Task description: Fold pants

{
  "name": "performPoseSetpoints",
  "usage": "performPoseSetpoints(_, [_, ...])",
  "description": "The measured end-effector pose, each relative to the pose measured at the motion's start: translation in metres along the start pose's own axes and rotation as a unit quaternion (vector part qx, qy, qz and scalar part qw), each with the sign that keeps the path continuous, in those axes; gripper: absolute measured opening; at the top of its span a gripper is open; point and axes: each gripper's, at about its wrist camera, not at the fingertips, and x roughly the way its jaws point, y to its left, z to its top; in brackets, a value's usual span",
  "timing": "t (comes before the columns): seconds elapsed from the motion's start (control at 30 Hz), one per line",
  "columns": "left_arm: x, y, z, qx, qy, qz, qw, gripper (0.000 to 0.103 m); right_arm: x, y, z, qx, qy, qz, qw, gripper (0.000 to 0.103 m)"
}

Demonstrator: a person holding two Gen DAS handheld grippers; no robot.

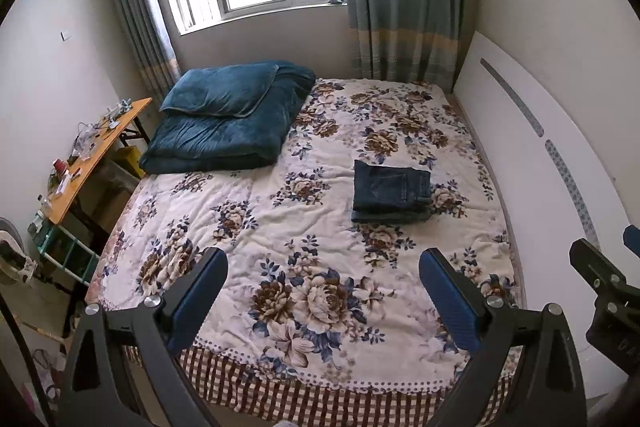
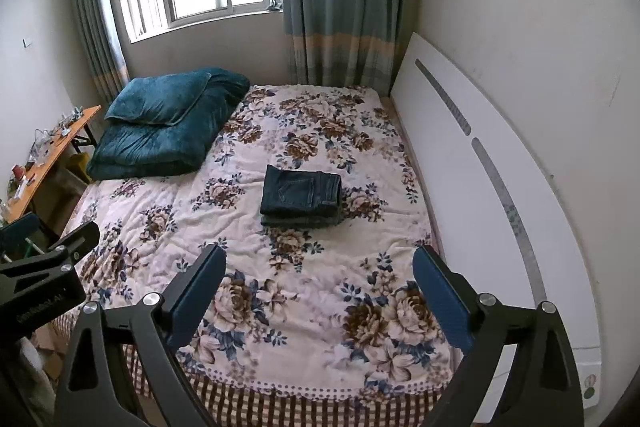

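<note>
Your left gripper (image 1: pixel 323 289) and right gripper (image 2: pixel 318 287) both hang spread wide, grasping nothing. The folded pants (image 1: pixel 392 191) lie on the floral bedspread (image 1: pixel 280 227), well beyond both grippers.

You have lots of open bed (image 1: pixel 248 215) in front of you. The folded pants (image 1: pixel 392 193) sit alone in the middle. The big blue blanket (image 1: pixel 228 123) blocks the far left corner. The white board (image 1: pixel 532 163) walls off the right side, and the wooden table (image 1: pixel 92 155) crowds the left.
</note>
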Motion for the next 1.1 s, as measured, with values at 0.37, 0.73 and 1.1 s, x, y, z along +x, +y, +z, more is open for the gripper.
performPoseSetpoints(0.37, [0.004,-0.003,-0.006,-0.002,-0.004,0.008,1.0,0.102,0.018,0.0,-0.007,-0.002,0.011,0.007,1.0,0.098])
performPoseSetpoints(0.73, [0.004,-0.002,-0.009,-0.017,0.003,0.007,0.9998,0.102,0.023,-0.003,-0.009,-0.003,0.014,0.003,1.0,0.098])
performPoseSetpoints(1.1, [0.003,-0.004,-0.008,-0.015,0.001,0.008,0.9998,0.102,0.023,-0.003,-0.009,-0.003,0.013,0.003,1.0,0.099])
